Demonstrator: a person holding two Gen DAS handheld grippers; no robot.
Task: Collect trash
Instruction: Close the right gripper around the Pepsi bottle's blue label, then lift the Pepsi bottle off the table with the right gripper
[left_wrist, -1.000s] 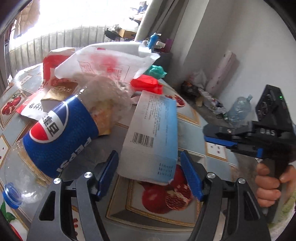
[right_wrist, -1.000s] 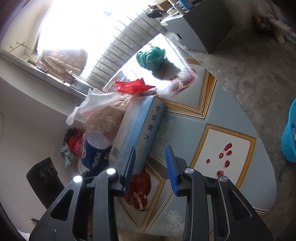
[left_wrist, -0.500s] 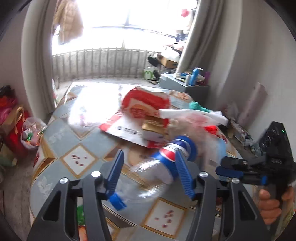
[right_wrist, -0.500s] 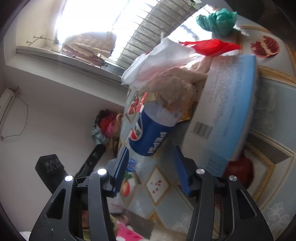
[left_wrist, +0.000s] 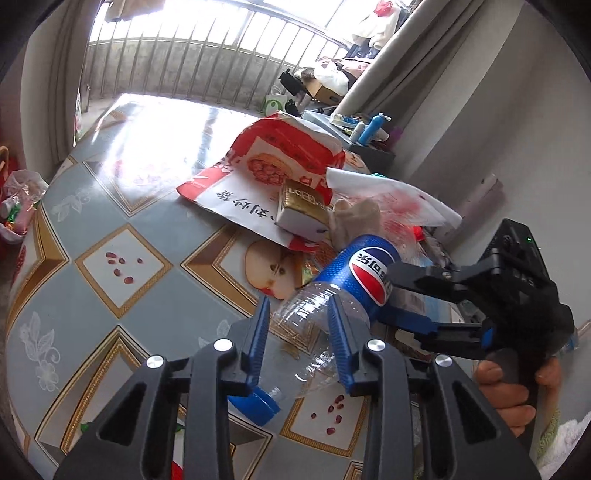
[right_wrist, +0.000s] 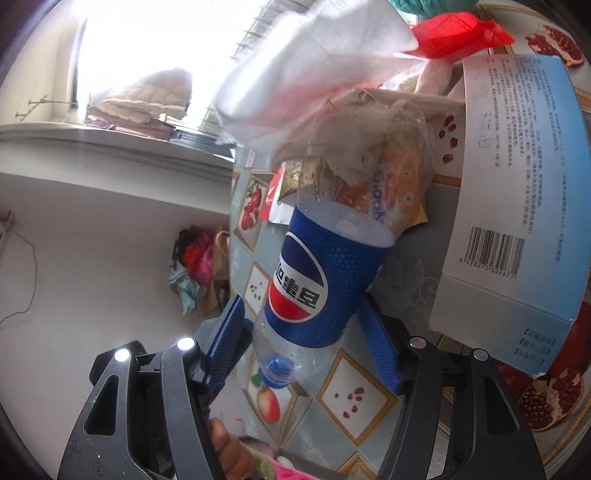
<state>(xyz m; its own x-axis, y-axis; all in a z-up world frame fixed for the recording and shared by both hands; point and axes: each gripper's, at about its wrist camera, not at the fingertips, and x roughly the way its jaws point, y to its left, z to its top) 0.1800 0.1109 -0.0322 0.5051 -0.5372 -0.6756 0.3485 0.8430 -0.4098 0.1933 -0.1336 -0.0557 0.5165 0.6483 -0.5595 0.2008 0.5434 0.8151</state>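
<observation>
A sunlit room with a barred window backs a round bench (left_wrist: 122, 236) covered in a blue-and-gold patterned cloth printed with fruit. On it lies the clear, crushed plastic cola bottle (left_wrist: 343, 291) with its blue label and blue cap (left_wrist: 256, 402), neck toward the person, base buried in the litter pile.

The left tool (left_wrist: 298, 347) has its blue pads on either side of the bottle's clear neck section and is closing; the plastic sits between them, though firm contact I cannot confirm. The right tool (right_wrist: 306, 350) straddles the labelled body with its jaws opening, a gap visible at each side, so it grips nothing.

Just behind the bottle's base sit a crumpled beige tissue (left_wrist: 354, 218), a white plastic bag (left_wrist: 391, 195), a small gold-and-white carton (left_wrist: 301, 210) and a red-and-white paper food bag (left_wrist: 280, 162). A pale blue cardboard box (right_wrist: 513, 206) leans just beside the bottle on the right.

Risks, as I judge them: the thin wall may buckle and squirt out from the closing pads; a hold near the neck leaves the heavier end hanging, so the bottle may swing. Pulling it free could drag the tissue and bag along or topple the leaning box. The two tools are close and could knock together.
</observation>
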